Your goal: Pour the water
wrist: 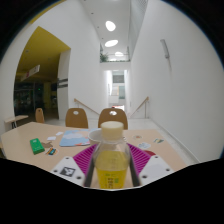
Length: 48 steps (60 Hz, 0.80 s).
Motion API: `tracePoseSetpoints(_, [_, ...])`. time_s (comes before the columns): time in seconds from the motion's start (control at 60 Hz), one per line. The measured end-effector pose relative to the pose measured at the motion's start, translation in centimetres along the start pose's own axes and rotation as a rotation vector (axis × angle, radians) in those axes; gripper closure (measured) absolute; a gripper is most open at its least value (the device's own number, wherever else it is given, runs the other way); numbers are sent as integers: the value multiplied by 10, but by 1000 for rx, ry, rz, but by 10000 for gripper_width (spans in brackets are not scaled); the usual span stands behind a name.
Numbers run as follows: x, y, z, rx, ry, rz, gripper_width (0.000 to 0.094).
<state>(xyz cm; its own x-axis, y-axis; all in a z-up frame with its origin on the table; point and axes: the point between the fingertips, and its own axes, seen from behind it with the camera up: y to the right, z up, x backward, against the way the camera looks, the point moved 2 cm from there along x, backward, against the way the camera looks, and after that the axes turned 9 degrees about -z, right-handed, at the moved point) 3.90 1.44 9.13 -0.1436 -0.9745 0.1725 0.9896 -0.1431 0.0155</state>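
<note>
Low in the frame's centre, the gripper [110, 168] is clenched on a bottle [110, 158], pink pads pressing both its sides, cap up and upright. Beyond it, the table [30, 135] carries a green object [37, 146] and a blue cloth [73, 140] at left; two chairs [77, 117] sit farther back. No cup shows, so pouring looks not yet begun.
</note>
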Motion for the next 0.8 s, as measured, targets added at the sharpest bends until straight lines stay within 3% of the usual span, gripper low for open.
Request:
tracePoseSetpoints(0.2, [0, -3, -5, -24, 35, 8, 552])
tracePoseSetpoints(0.35, [-23, 23, 4, 191, 45, -91, 563])
tracePoseSetpoints(0.567, [-96, 72, 94, 1225, 201, -343, 566])
tracePoseSetpoints(0.683, [-114, 43, 123, 1867, 303, -341, 562])
tracePoseSetpoints(0.75, [-117, 20, 114, 2129, 379, -325, 561])
tracePoseSetpoints(0.8, [-103, 19, 116, 2284, 388, -323, 560])
